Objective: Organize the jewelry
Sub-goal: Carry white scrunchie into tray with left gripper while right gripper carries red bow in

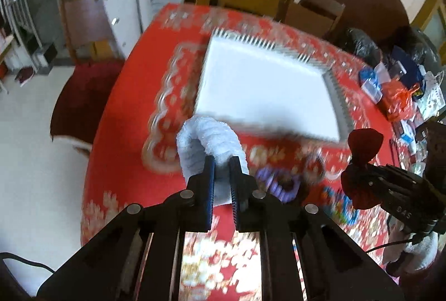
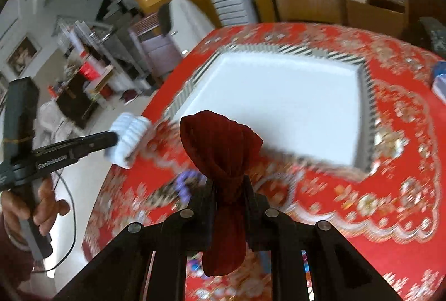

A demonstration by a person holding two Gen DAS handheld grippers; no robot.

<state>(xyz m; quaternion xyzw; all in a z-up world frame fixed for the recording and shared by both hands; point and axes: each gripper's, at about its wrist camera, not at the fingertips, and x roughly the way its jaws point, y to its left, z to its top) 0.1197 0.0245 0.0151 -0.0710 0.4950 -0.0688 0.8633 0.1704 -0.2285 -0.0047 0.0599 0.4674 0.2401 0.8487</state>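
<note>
My left gripper (image 1: 222, 161) is shut on a white fluffy scrunchie (image 1: 206, 136) and holds it above the red tablecloth, just short of the near edge of the white tray (image 1: 264, 86). My right gripper (image 2: 228, 181) is shut on a dark red bow hair tie (image 2: 220, 145) and holds it above the cloth in front of the tray (image 2: 278, 94). The tray has a black-and-white striped rim and nothing shows inside it. A purple scrunchie (image 1: 278, 184) and a blue one (image 1: 343, 203) lie blurred on the cloth below. The right gripper with the bow (image 1: 362, 145) also shows at the right of the left wrist view.
A round table with a red patterned cloth (image 2: 390, 161) carries everything. Small packets and bags (image 1: 395, 94) are piled at its far right. Wooden chairs (image 2: 334, 0) stand behind the table. The white floor (image 1: 33, 161) lies to the left.
</note>
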